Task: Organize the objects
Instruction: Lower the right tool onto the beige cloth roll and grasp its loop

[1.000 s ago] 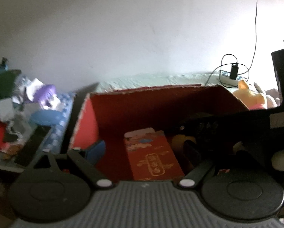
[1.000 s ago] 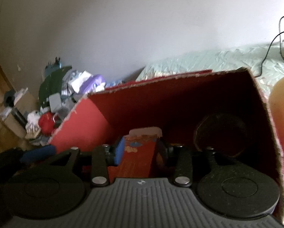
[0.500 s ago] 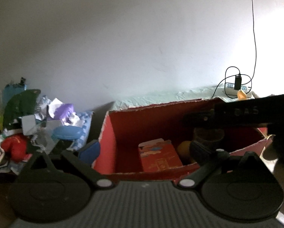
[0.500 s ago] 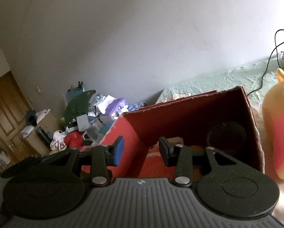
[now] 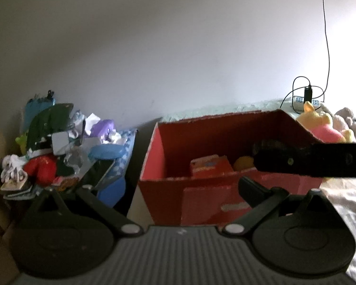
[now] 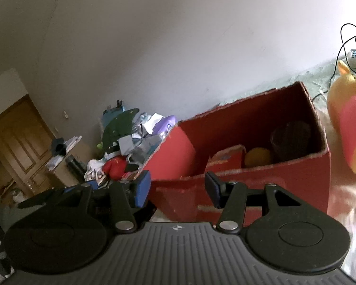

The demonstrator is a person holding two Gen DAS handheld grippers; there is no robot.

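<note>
A: Bedding (image 5: 225,111), pale green, runs along the white wall (image 5: 178,47), w/ the red cardboard box (image 5: 201,199) sitting on it, open at the top.

B: And beside the box?

A: Clutter pile (image 5: 59,147) to its left: green, red, purple bits, too jumbled to sort out. Brown door (image 6: 18,142) shows further left in the right wrist view.

B: Box contents?

A: Red printed carton (image 5: 211,166) near the middle, leaning on the front wall. Yellow round item (image 5: 243,162) just beside it, then a dark round container (image 6: 289,140) in the right-hand corner. Can't tell what the yellow one is.

B: Outside it, on the right?

A: Yellow-and-pink plush toy (image 5: 323,128) lies near the box's right wall. Power strip (image 5: 306,99) w/ a black cable behind that.

B: Grippers?

A: Left gripper (image 5: 180,187) has fingers spread wide, nothing between, facing the box front. Right gripper (image 6: 178,188) also spread apart, empty, blue pads (image 6: 142,187) in front of the box's near wall. Its black body crosses the left wrist view at the right.
</note>
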